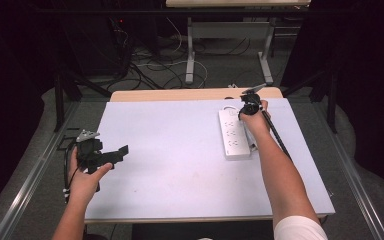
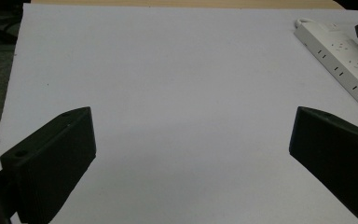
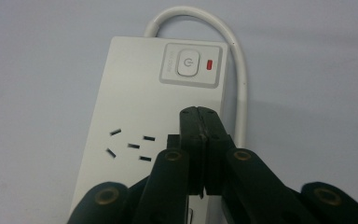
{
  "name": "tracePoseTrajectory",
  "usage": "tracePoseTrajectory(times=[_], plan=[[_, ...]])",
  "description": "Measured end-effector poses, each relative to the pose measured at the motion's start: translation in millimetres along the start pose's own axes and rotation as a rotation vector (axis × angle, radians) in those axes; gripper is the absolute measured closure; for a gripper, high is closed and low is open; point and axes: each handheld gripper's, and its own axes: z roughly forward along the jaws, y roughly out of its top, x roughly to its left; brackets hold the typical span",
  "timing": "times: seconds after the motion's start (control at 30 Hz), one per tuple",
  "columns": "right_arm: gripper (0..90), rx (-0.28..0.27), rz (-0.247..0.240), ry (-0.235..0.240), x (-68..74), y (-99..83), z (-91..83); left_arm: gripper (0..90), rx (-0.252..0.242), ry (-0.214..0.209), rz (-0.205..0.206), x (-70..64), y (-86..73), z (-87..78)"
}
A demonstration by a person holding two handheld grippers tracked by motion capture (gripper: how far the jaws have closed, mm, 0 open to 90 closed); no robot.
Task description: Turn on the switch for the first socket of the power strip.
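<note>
My right tongs (image 3: 200, 112), pressed together, hover above the hard, light white plastic power strip (image 3: 130, 93); poke its round button (image 3: 188, 63). Left tongs (image 2: 191, 154) are spread.

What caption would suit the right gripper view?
Shut right gripper poised over a white power strip, near its power button.

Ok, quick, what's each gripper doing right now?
Left gripper: open, holding nothing.
Right gripper: closed, empty, over the power strip near its switch.
</note>
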Motion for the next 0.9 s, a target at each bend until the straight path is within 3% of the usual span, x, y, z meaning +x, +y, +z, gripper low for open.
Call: tracePoseTrajectory(times=[0.9], plan=[[89.7, 0.004, 0.023, -0.001, -3.8, -0.5, 8.4, 0.5, -0.001, -0.002, -0.005, 0.4, -0.4, 0.3]])
